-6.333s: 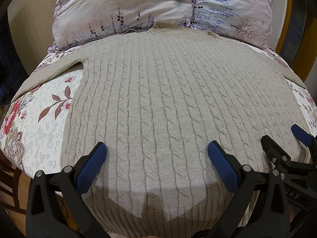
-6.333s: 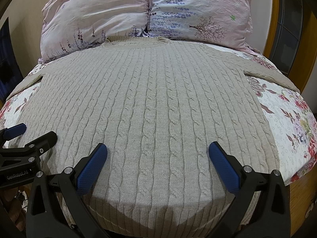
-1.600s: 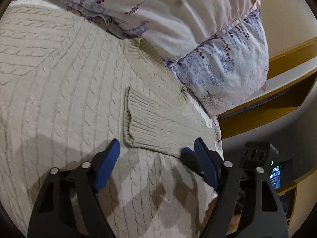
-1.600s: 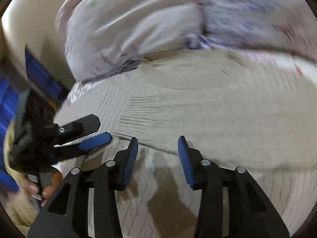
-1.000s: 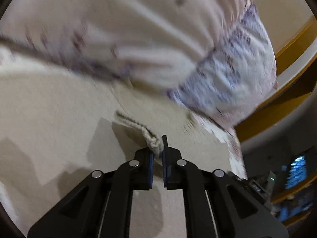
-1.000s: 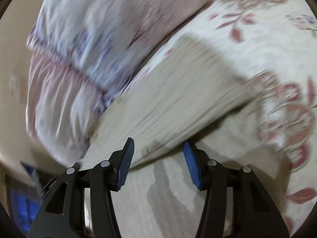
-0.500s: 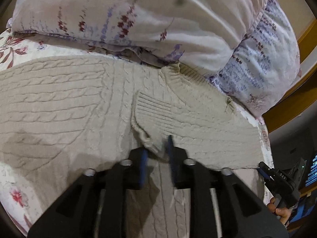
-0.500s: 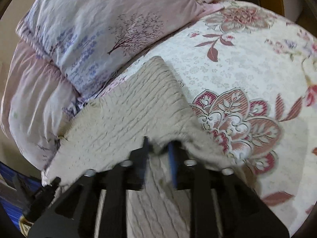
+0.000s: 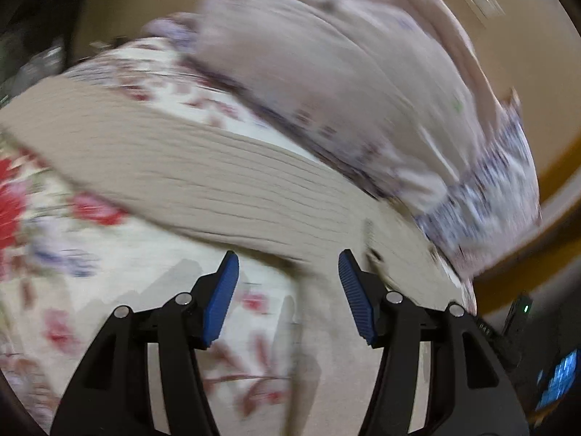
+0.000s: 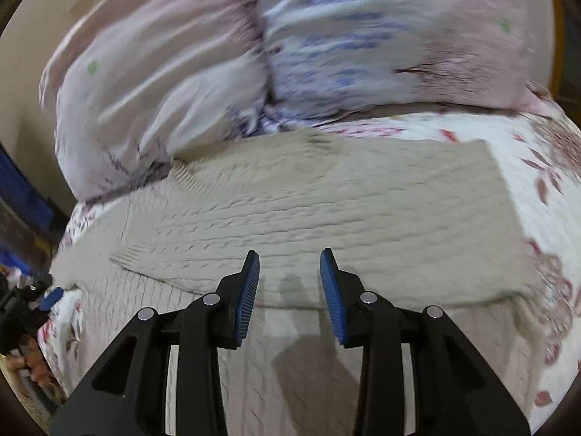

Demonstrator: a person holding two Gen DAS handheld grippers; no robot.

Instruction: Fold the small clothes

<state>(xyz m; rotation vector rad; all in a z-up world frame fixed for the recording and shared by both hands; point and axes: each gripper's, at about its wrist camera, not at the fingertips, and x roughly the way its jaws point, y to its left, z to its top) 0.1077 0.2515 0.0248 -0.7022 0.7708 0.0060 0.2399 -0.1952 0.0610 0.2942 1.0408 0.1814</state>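
Beige sweater [image 10: 326, 225] lies below the pillows [image 10: 290, 54], sleeve folded across. Left gripper [image 9: 288, 290] and right gripper [image 10: 289, 290] gape apart, holding nothing, near its edges.

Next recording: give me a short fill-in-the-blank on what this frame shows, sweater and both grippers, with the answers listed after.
1. The left gripper and the right gripper are both ____, holding nothing.
2. The beige sweater has a cable-____ texture.
3. The sleeve near the right gripper lies folded ____ the sweater's body.
4. Behind the sweater's collar, two ____ lean at the head of the bed.

Answers: open; knit; across; pillows
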